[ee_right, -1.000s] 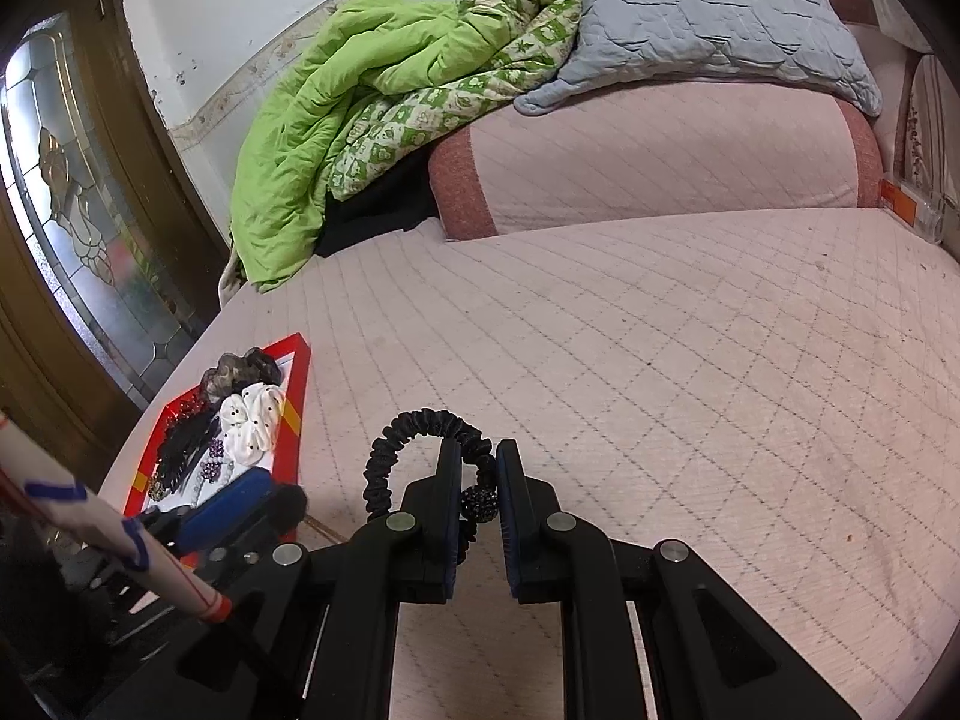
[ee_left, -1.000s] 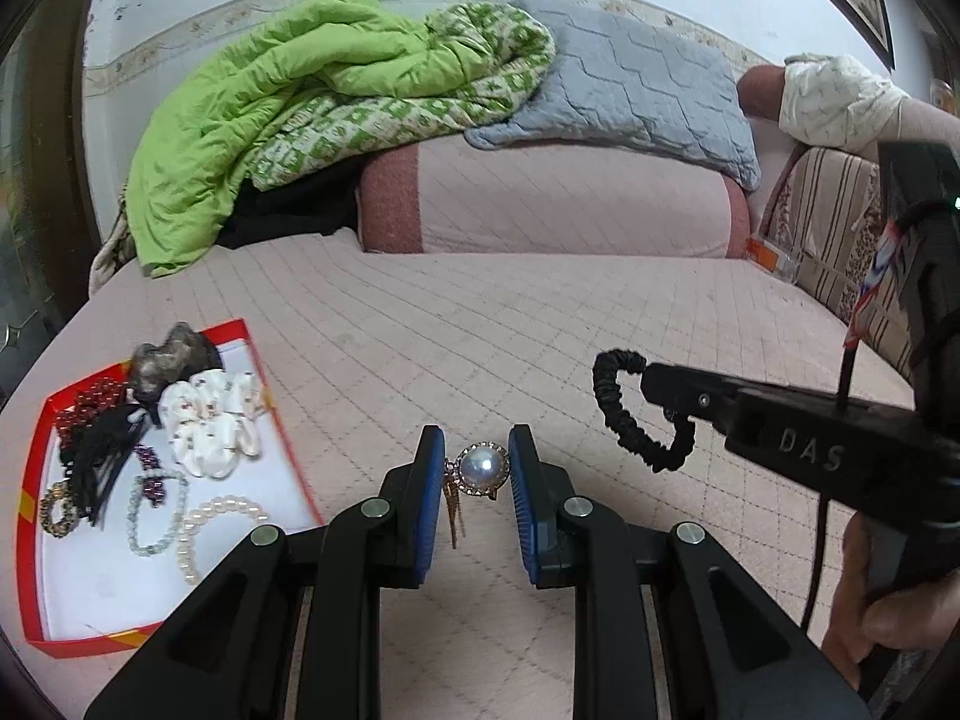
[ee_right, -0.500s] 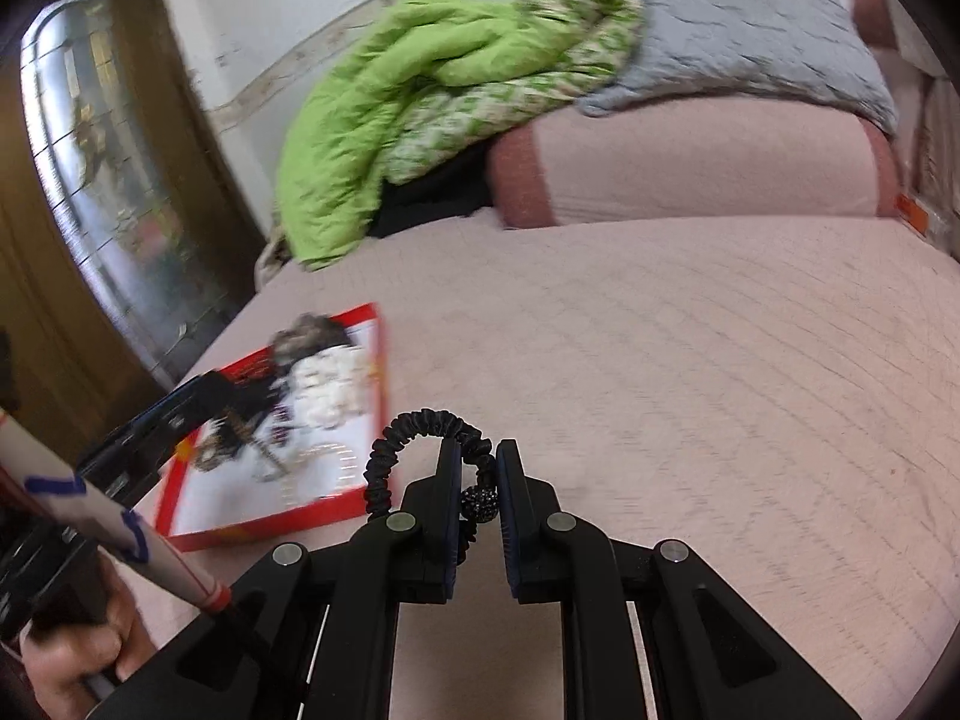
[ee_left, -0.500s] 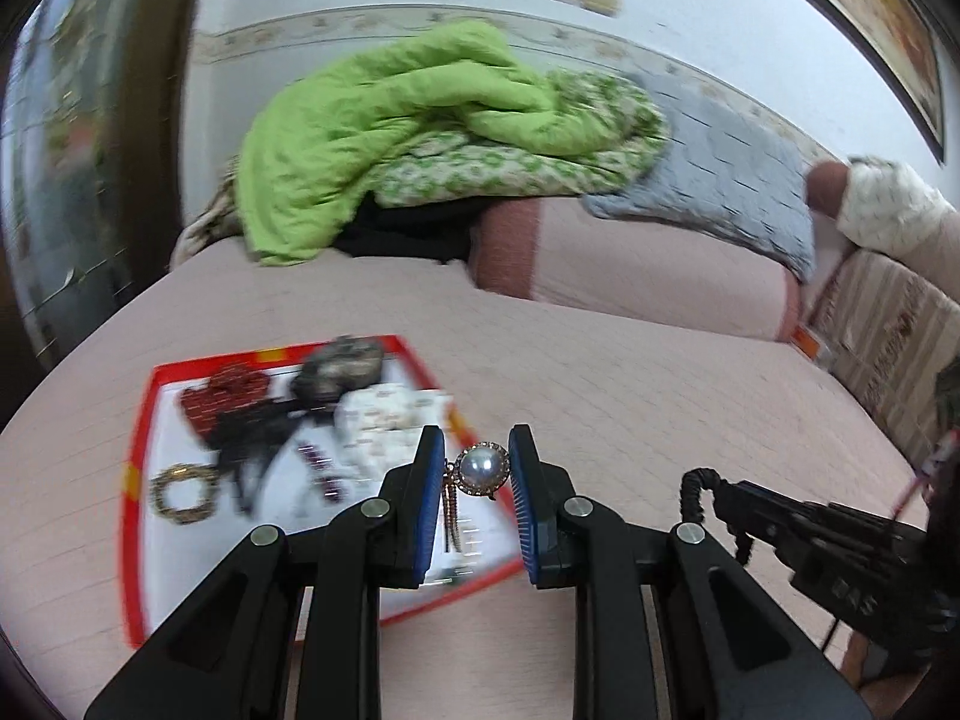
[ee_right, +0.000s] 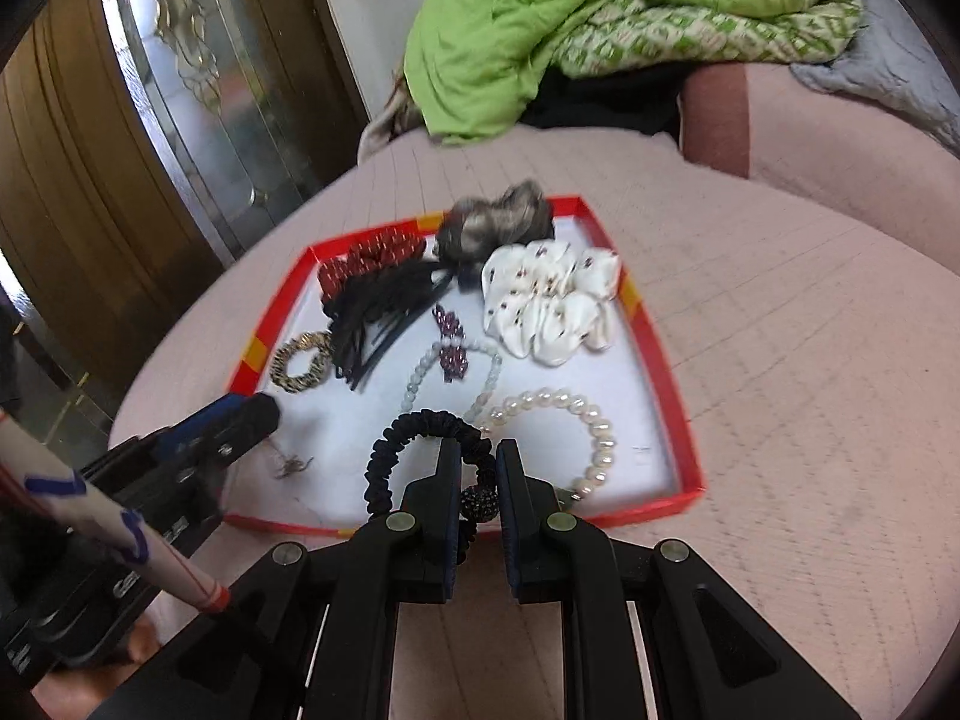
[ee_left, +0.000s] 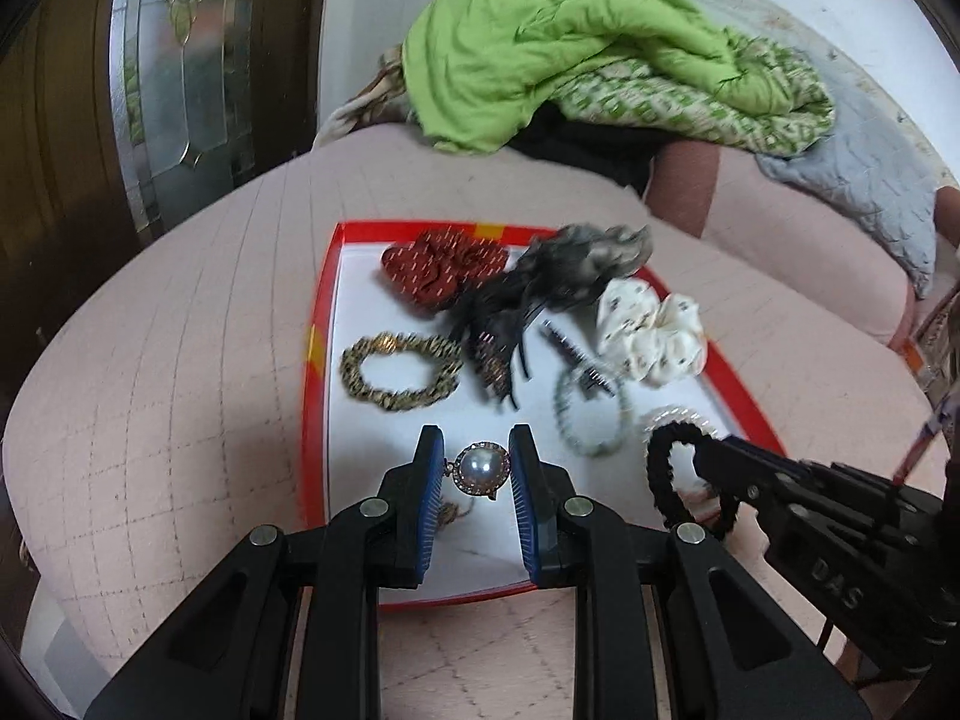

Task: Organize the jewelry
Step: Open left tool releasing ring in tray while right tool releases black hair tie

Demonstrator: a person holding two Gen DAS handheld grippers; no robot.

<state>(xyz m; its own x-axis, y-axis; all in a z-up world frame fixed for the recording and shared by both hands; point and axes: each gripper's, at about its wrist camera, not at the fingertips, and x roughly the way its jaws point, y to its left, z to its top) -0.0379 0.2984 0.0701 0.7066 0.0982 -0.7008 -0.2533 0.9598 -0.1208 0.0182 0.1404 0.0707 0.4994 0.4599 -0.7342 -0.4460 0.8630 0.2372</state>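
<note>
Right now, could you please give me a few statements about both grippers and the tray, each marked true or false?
1. The left gripper holds a pearl brooch. True.
2. The right gripper is open and holds nothing. False: it is shut on a black hair tie.
3. The white scrunchie lies inside the red-rimmed tray. True.
4. The pearl bracelet lies on the bed outside the tray. False: it is in the tray.

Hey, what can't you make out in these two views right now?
- Pearl brooch: its back, left view, hidden by the left gripper's fingers.
- Hair tie: its near part, right view, behind the right gripper.
- Tray items: fine detail, both views, motion blur.
</note>
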